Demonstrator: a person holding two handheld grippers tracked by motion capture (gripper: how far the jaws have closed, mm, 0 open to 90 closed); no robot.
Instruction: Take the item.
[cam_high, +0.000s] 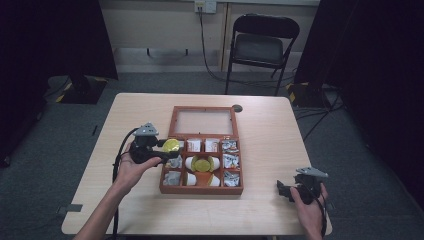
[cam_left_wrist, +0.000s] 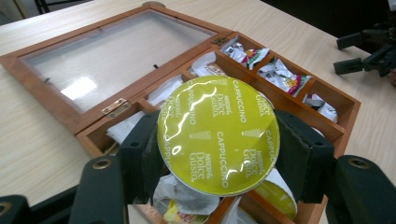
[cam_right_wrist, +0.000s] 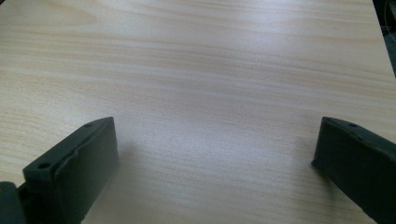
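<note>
A wooden box (cam_high: 201, 190) with its glass lid (cam_high: 203, 121) laid open sits mid-table, its compartments holding sachets and capsules. My left gripper (cam_high: 167, 146) hovers over the box's left column, shut on a coffee capsule with a yellow-green foil top (cam_left_wrist: 218, 135) (cam_high: 171, 145); the black pads (cam_left_wrist: 145, 154) press on its two sides. A second yellow-topped capsule (cam_high: 202, 163) lies in the middle compartment. My right gripper (cam_high: 283, 190) rests at the table's near right, away from the box, open, with bare table (cam_right_wrist: 210, 116) between its jaws.
Foil sachets (cam_left_wrist: 280, 74) fill the box's right column. The wooden table (cam_high: 270, 130) has bare room left and right of the box. A folding chair (cam_high: 260, 45) stands beyond the far edge, with cables on the floor.
</note>
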